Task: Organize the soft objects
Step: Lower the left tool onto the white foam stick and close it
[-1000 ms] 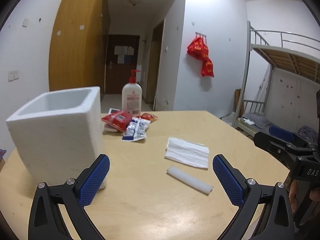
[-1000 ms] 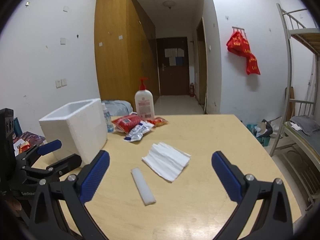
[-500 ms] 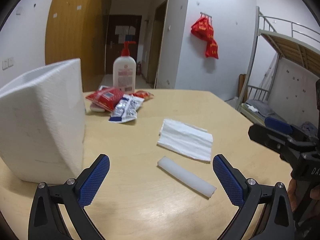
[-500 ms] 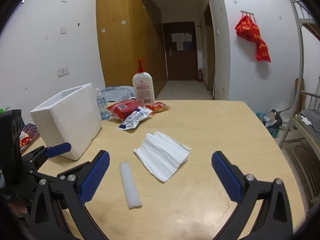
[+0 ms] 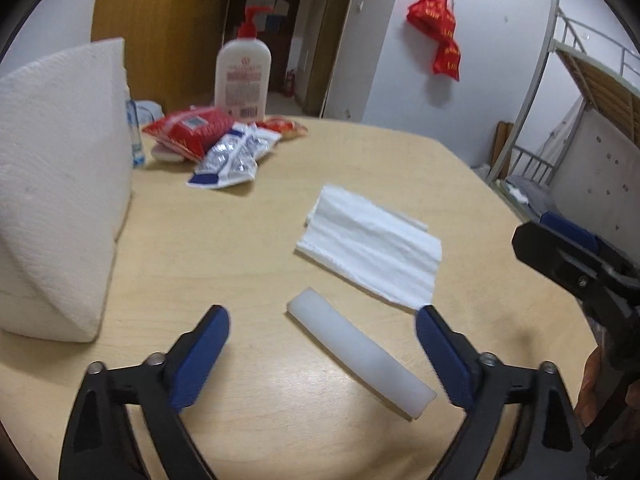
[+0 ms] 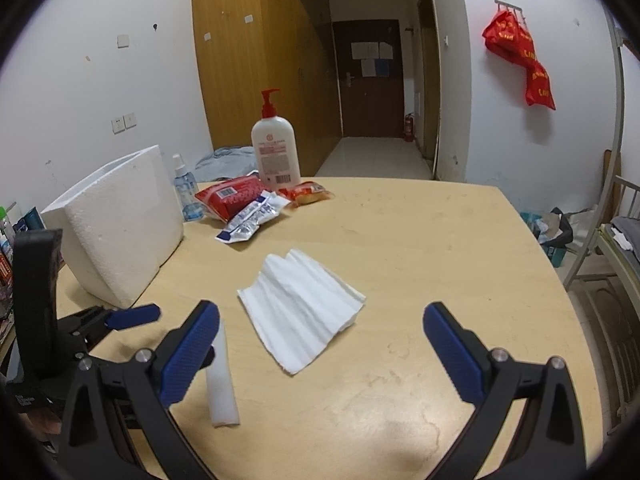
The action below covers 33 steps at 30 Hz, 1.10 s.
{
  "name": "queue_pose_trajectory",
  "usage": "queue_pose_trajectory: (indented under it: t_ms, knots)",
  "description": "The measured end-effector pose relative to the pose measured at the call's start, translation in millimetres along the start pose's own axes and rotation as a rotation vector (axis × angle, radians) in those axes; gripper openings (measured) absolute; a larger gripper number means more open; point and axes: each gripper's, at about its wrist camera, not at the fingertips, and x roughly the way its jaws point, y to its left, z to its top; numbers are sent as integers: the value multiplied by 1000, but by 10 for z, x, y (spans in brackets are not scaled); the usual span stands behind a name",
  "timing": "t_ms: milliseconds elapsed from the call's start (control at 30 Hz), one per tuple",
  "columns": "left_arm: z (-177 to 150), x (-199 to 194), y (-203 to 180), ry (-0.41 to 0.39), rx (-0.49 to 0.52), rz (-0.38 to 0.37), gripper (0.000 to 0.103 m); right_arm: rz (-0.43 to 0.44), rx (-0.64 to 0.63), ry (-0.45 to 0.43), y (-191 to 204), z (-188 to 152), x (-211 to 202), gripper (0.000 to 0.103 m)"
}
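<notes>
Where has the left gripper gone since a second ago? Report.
Yes. The left gripper moved forward and down toward the foam strip, jaws just closing slightly, still open around it.

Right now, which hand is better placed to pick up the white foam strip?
Left. The foam strip lies between the open fingers of the left gripper, whose jaws have just been closing. The right gripper points at the tissue, the strip off by its left finger.

1. A short white translucent foam strip (image 5: 360, 354) lies flat on the desk (image 5: 240, 248).
2. A folded white paper tissue (image 5: 372, 250) lies flat just beyond the strip, slightly rumpled.
</notes>
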Motion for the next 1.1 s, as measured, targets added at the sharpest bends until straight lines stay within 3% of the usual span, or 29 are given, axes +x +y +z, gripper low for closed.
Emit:
queue_pose_trajectory:
  t_ms: [200,467,600,733,1100]
  knots:
    - [-31,189,-7,76,-33,30,70,28,-5,20,-57,18,86,103]
    - [-27,218,-123,95,-15,69,42,49,-19,36,-86,40,158,103]
    - [-22,231,-164,98,-8,84,34,48,-19,37,-107,59,171,103]
    - [17,233,-100,72,-25,77,9,46,-19,36,-120,58,162,103]
    - [78,110,-61,11,15,61,5,50,-32,50,-77,97,266,103]
